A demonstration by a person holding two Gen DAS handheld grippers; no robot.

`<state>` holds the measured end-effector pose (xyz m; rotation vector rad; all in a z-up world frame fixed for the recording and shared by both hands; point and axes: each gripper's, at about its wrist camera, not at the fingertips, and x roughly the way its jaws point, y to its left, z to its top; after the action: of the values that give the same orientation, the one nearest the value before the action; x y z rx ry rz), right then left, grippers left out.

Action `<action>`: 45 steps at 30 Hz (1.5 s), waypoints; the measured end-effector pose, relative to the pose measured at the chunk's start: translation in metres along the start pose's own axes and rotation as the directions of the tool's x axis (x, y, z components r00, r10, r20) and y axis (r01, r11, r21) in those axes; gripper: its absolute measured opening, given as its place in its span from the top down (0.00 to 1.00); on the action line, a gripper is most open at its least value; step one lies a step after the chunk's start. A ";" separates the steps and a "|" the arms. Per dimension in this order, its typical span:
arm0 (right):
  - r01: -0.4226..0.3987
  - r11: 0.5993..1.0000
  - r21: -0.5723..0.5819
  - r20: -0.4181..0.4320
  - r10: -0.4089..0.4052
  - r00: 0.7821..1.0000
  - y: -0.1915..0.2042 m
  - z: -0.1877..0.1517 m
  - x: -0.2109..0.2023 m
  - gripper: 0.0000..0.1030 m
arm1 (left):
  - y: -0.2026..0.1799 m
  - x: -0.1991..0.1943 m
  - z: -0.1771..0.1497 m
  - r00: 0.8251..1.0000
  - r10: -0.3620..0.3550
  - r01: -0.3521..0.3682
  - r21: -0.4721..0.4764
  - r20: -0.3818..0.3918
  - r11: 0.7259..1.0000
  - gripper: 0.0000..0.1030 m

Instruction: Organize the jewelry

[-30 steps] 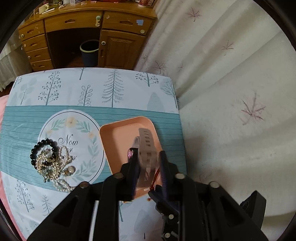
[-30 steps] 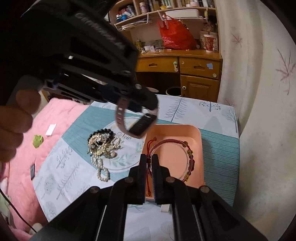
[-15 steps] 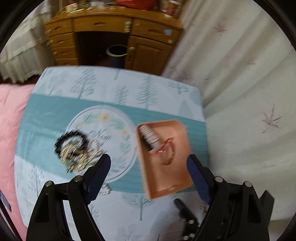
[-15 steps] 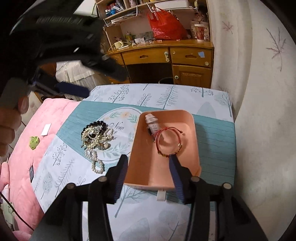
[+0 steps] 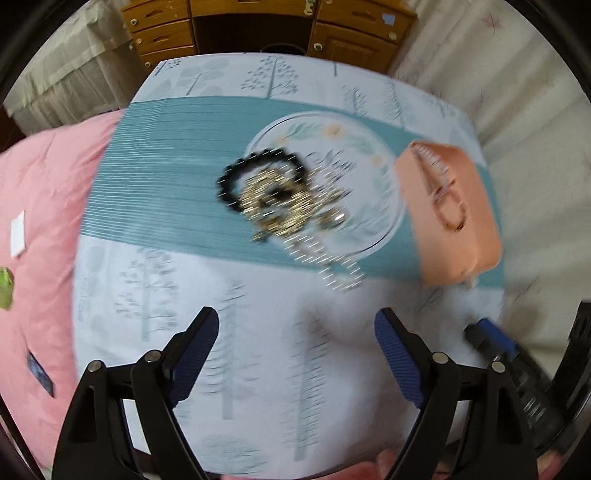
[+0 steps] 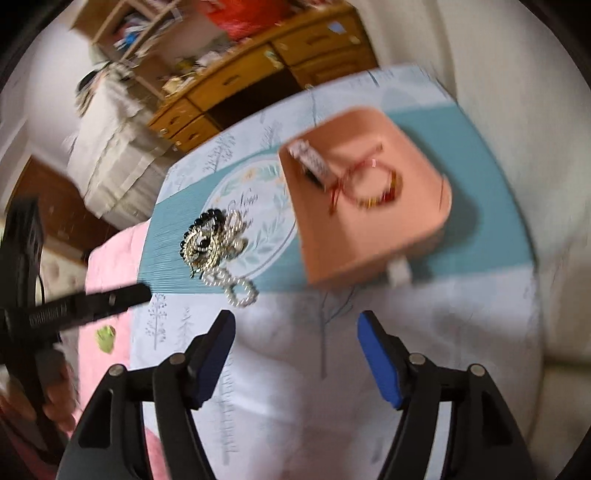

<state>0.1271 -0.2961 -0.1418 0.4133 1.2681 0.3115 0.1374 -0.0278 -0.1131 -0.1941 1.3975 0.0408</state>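
A peach tray [image 5: 476, 236] [image 6: 424, 221] sits on the patterned cloth at the right. It holds a pale watch [image 6: 312, 162] and a red cord bracelet [image 6: 373, 188]. A tangled pile of jewelry [image 5: 280, 201] [image 6: 214, 245] lies left of the tray: black beads, gold chains and a pearl strand [image 6: 236, 290]. My left gripper [image 5: 297, 345] is open and empty, above the cloth short of the pile. My right gripper [image 6: 295, 345] is open and empty, short of the tray. Both views are motion-blurred.
A wooden desk with drawers [image 5: 258, 26] [image 6: 258, 74] stands beyond the table. A pink bedspread [image 5: 40, 221] lies to the left, a white curtain [image 5: 535, 110] to the right. The left gripper's body [image 6: 55, 310] shows at the left of the right wrist view.
My left gripper dropped the watch into the tray and opened. My right gripper released the red bracelet and opened. Both pulled back; the left one swung left toward the pile.
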 end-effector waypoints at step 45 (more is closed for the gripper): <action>0.356 0.668 -0.653 0.303 -0.200 0.932 0.145 -0.049 0.149 0.45 | -0.017 0.118 0.115 0.987 0.081 -0.002 0.500 -0.136 0.866 0.04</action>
<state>0.1203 -0.0945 -0.2135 -0.4078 0.8957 0.4479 0.2724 -0.0364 -0.2082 0.2732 1.5176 -0.3069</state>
